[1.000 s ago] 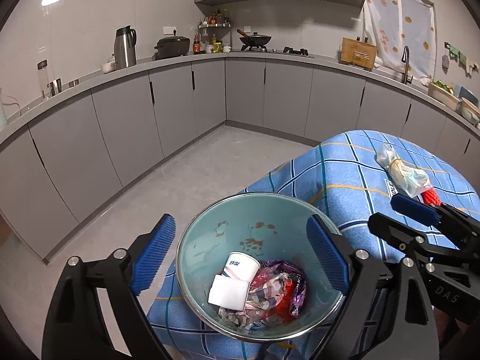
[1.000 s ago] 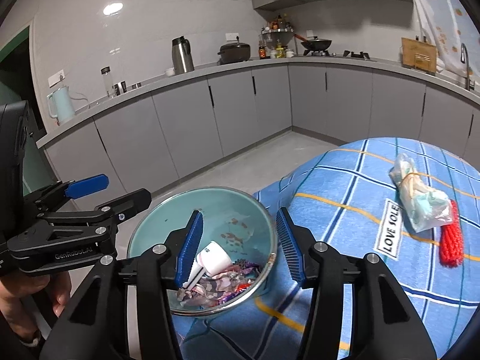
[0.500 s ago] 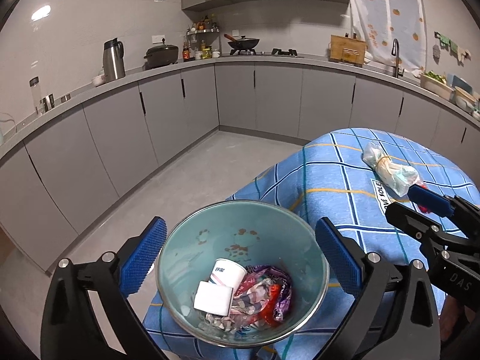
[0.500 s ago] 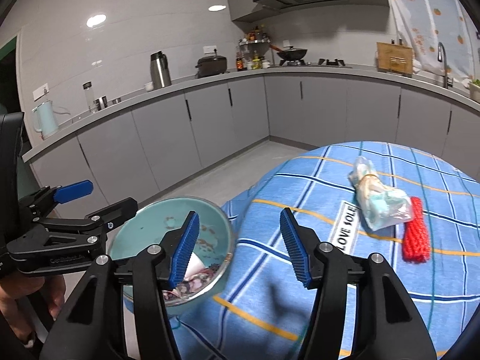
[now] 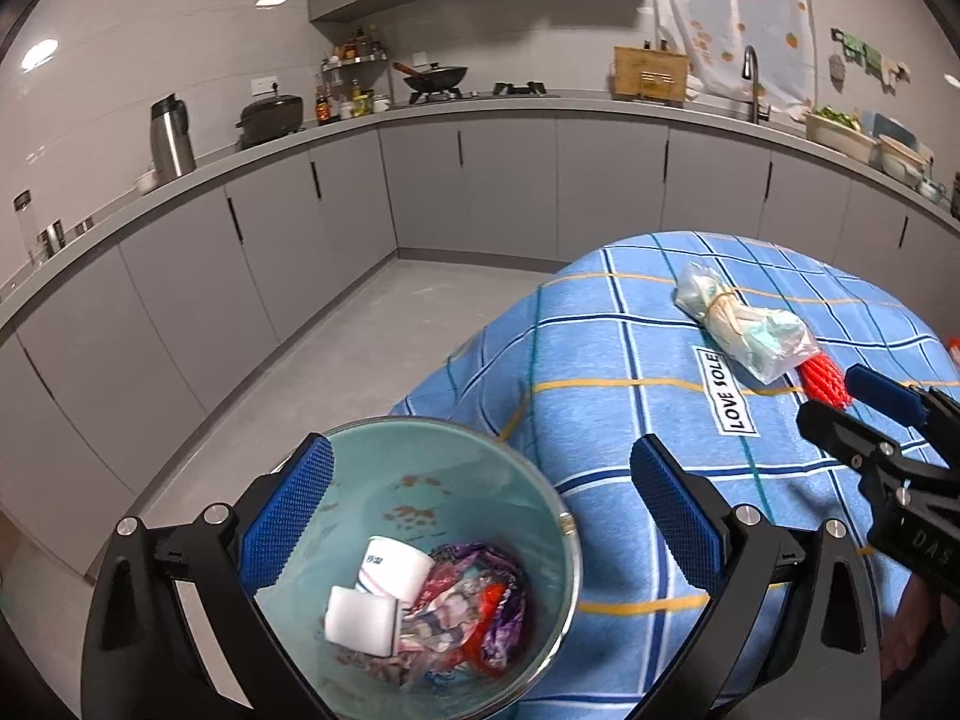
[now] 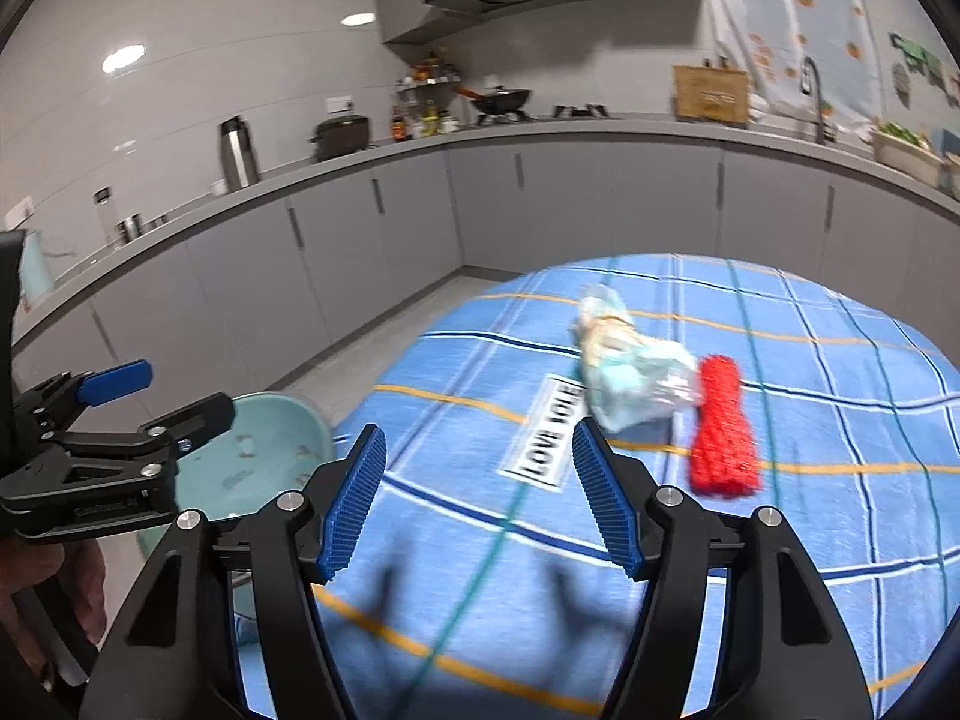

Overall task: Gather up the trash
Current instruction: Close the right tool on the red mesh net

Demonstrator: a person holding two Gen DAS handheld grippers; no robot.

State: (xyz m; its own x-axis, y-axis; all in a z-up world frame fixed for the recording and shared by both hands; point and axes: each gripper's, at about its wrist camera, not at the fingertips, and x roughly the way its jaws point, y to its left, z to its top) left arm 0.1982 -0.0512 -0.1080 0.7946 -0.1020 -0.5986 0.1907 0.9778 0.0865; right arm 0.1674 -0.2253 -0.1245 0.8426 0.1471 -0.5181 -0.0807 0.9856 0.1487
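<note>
1. Right wrist view: your right gripper hangs over the near part of the blue checked tablecloth, jaws part open and opening, nothing btwn them. Pic is a bit blurred.

2. Remaining trash sits ahead and right of it: a clear plastic bag w/ crumpled stuff inside, and touching its right side a red foam net. Both lie just past the "LOVE SOLE" label, toward the far half of the table.

3. Handling (my guess): the bag looks light, soft and crinkly, so it'll squash and may slip off the pads. Take it across the middle, where the contents bulk out, not by a loose film corner. The net looks light and springy too; pinch it across its narrow width.

4. You'll prob. want the jaws wider before closing on the bag's thick part.

5. Left wrist view: your left gripper is fully spread and grips nothing. The teal bowl sits at the near-left table edge partly btwn the fingers (left pad over the bowl's left side, contact unclear).

6. Bowl already has a small paper cup, a white block and colourful wrappers.
</note>
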